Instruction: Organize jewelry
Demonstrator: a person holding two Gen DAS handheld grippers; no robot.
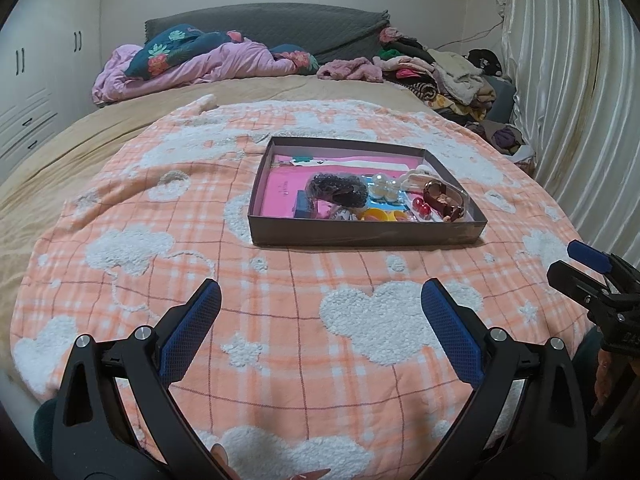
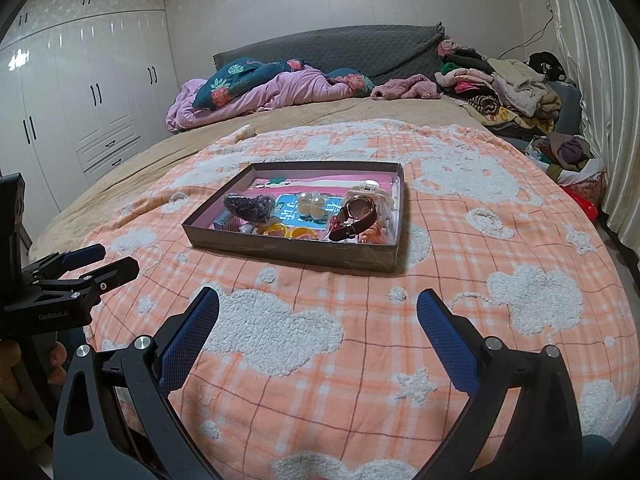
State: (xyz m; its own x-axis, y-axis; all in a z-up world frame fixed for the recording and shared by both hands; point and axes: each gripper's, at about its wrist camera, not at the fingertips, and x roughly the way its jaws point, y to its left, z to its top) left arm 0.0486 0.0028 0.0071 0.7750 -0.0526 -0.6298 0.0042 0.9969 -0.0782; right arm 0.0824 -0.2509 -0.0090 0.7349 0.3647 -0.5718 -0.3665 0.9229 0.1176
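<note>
Jewelry box on the blanket, well beyond both wide-open, empty tools: left, right.

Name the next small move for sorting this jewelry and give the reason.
Probably reach the right tongs forward toward the watch at the near right of the box. Both tongs are open, empty and short of the box, and the watch sits on top, on that side.

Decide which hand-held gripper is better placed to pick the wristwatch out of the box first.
Probably the right hand-held gripper: the wristwatch lies at the right end of the box. The left hand-held gripper, also open, sits further left.
</note>
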